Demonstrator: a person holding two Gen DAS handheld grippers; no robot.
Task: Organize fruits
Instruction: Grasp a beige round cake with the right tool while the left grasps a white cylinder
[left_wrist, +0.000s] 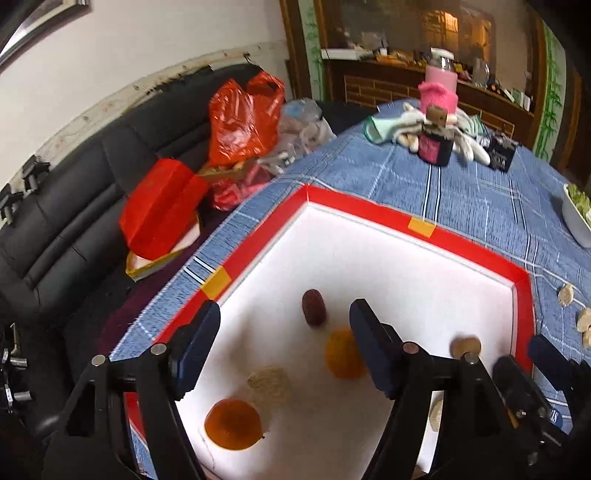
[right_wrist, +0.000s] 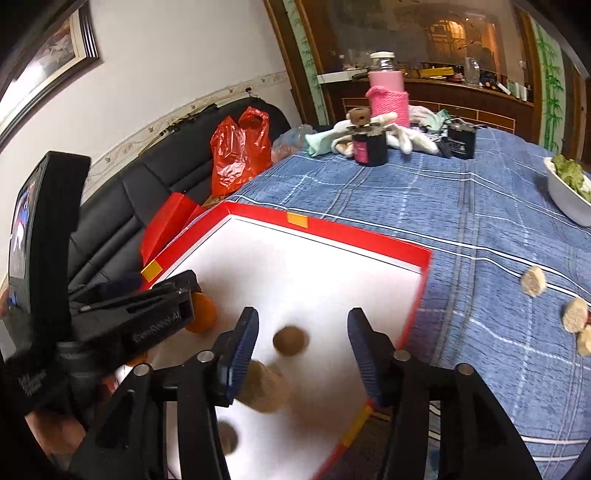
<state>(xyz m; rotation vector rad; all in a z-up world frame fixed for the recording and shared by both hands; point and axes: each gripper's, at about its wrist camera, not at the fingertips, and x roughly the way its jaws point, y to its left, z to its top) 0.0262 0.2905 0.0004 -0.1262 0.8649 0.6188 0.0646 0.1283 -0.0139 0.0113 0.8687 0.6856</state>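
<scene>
In the left wrist view, a shallow red-rimmed tray (left_wrist: 476, 254) with a white floor lies on a blue checked tablecloth (left_wrist: 461, 192). The left gripper (left_wrist: 284, 339) hangs over the tray, jaws spread and pinching nothing. Inside the tray lie a dark red date (left_wrist: 314, 307), a blurred orange (left_wrist: 343, 354) against the inner side of the right-hand finger, a glossy darker orange (left_wrist: 233, 424) near the tray's near edge, a pale crumbly cake (left_wrist: 269, 386) just beyond it, and a small brown round fruit (left_wrist: 466, 346) near the tray's right wall.

In the right wrist view, the right gripper (right_wrist: 301, 343) hovers over the same tray (right_wrist: 354, 236), jaws apart and empty. A blurred brown round fruit (right_wrist: 290, 340) shows between the fingers, a tan cake (right_wrist: 267, 391) closer in. More tan pieces (right_wrist: 533, 280) lie on the cloth right of the tray.
</scene>
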